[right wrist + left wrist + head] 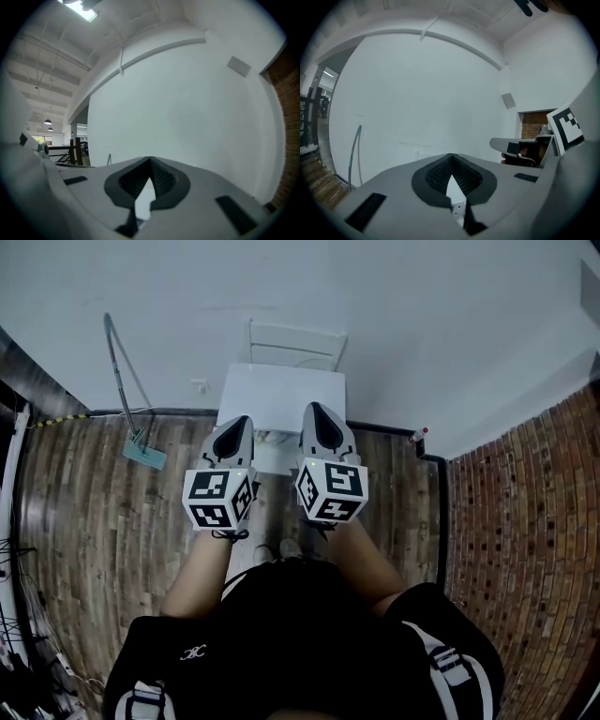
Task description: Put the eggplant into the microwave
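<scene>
The person stood facing a white wall (394, 296) with both tools held out in front, side by side and pointing roughly level towards it. The left gripper (234, 424) had its fingers (440, 171) drawn together, the tips meeting with nothing between them. The right gripper (319, 411) was the same, its fingers (161, 177) shut on nothing. Each carried its marker cube (218, 499) at the near end, just above the person's forearms. Seen from the head, both grippers hung over a small white tabletop (281, 390) pushed against the wall, and what showed of its surface was bare. I could not make out the eggplant in any view, and neither gripper held it. A long-handled mop (142, 452) leaned on the wall to the left of the tabletop, its head resting on the wooden floor (94, 531). A small bottle with a red cap (418, 435) stood at the foot of the wall on the right, near where a brick wall (525, 549) began. From the left gripper's own view, the right gripper's patterned cube showed just beside it.
</scene>
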The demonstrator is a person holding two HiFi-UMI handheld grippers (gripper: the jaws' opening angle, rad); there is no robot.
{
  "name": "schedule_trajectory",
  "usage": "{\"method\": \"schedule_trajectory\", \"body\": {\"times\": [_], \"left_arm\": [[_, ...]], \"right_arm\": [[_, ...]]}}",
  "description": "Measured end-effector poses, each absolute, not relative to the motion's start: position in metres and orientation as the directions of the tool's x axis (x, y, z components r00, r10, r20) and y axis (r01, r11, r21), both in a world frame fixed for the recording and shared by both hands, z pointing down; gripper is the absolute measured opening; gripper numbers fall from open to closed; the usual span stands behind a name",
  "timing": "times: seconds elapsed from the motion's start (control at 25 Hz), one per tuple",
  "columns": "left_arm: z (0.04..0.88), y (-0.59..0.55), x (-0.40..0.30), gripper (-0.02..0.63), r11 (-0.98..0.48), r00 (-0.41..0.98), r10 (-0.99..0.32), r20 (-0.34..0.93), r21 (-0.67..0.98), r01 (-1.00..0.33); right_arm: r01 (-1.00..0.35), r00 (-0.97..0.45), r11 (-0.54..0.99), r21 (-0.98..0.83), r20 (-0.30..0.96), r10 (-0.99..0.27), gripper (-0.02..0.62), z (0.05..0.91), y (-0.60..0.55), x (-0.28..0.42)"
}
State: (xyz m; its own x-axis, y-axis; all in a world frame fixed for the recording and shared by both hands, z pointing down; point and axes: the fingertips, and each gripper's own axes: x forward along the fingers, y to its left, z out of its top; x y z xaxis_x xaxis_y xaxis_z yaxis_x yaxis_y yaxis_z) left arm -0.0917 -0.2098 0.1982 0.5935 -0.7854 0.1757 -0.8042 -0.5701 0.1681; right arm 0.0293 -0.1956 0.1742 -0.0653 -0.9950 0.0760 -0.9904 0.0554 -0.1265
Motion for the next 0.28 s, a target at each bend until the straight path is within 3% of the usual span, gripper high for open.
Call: {"method": "schedule_trajectory", "body": {"times": [0.28], "left_arm": [[0.195, -0.212, -0.094, 0.0, -0.589, 0.604, -0.778, 0.172, 0.133, -0.797]], "right_arm": [[-0.993, -0.077, 0.071, -0.098, 0.059, -0.995, 0.012, 0.166, -0.194, 0.018]]}}
